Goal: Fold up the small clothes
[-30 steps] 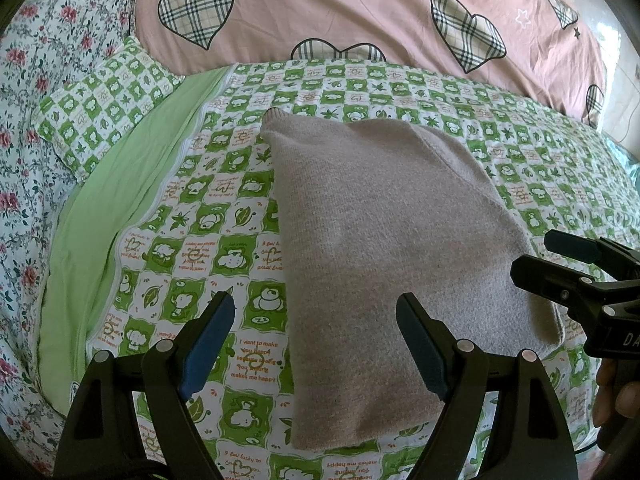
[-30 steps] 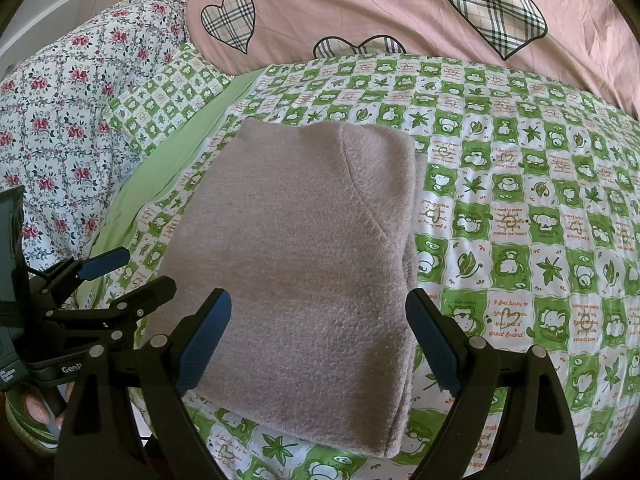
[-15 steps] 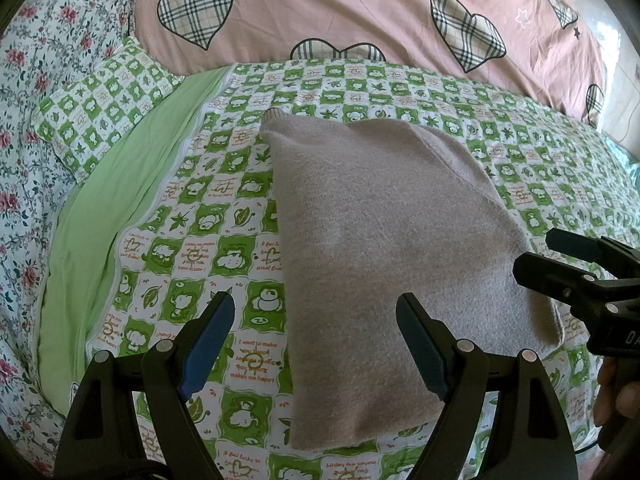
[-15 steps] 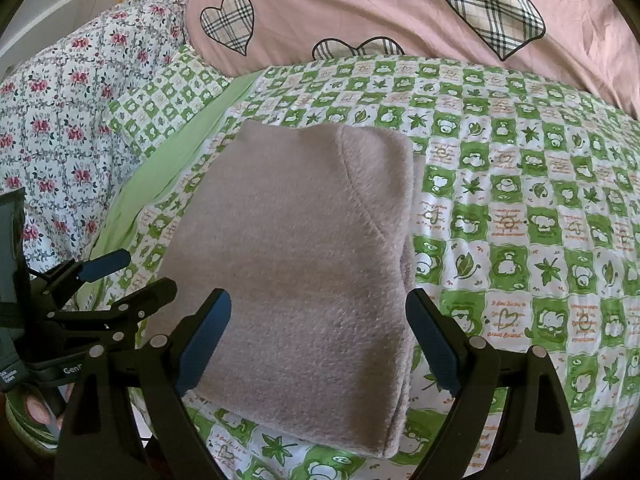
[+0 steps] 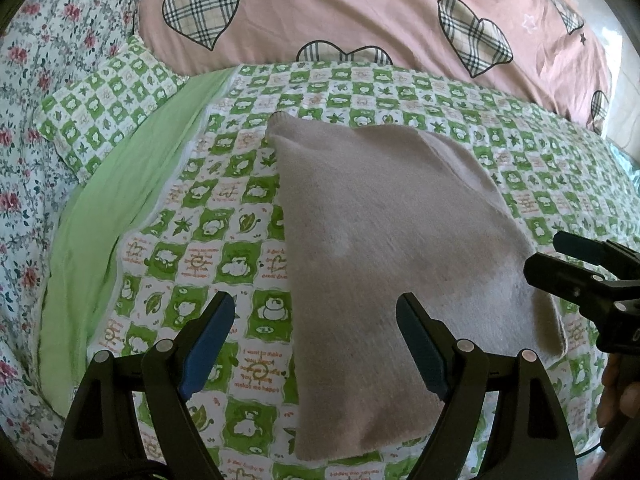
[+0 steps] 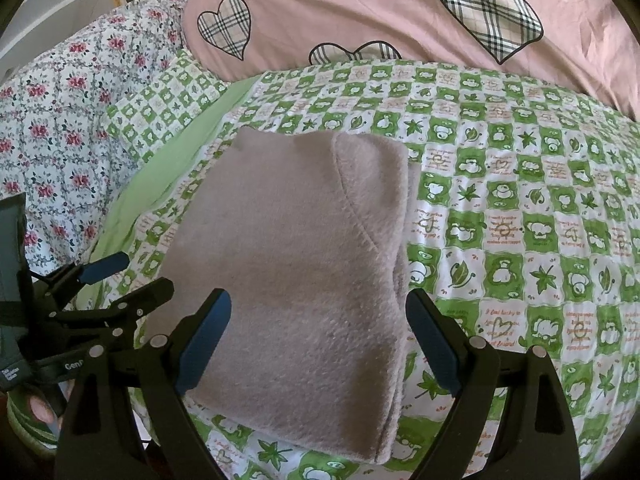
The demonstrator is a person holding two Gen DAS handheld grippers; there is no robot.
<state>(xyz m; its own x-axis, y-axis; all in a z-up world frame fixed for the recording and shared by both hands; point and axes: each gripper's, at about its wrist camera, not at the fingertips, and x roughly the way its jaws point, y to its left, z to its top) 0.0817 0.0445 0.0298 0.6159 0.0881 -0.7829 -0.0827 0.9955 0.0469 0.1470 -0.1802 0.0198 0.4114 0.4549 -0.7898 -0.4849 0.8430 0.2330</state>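
A small taupe fleece garment [image 5: 384, 248] lies folded into a flat rectangle on the green-and-white checked bedspread [image 5: 224, 248]; it also shows in the right wrist view [image 6: 296, 264]. My left gripper [image 5: 316, 340] is open and empty, held above the garment's near left edge. My right gripper [image 6: 318, 340] is open and empty, held above the garment's near end. Each gripper shows in the other's view: the right one [image 5: 560, 256] at the right edge, the left one [image 6: 124, 276] at the left edge. Neither touches the cloth.
A pink duvet with plaid hearts [image 5: 360, 20] is bunched along the back of the bed. A floral quilt [image 6: 68, 120] and a checked pillow [image 5: 108, 100] lie at the left, beside a plain green sheet [image 5: 120, 216]. The bed's near edge is just below the garment.
Both grippers have drifted very slightly; the garment has not moved and both stay open.
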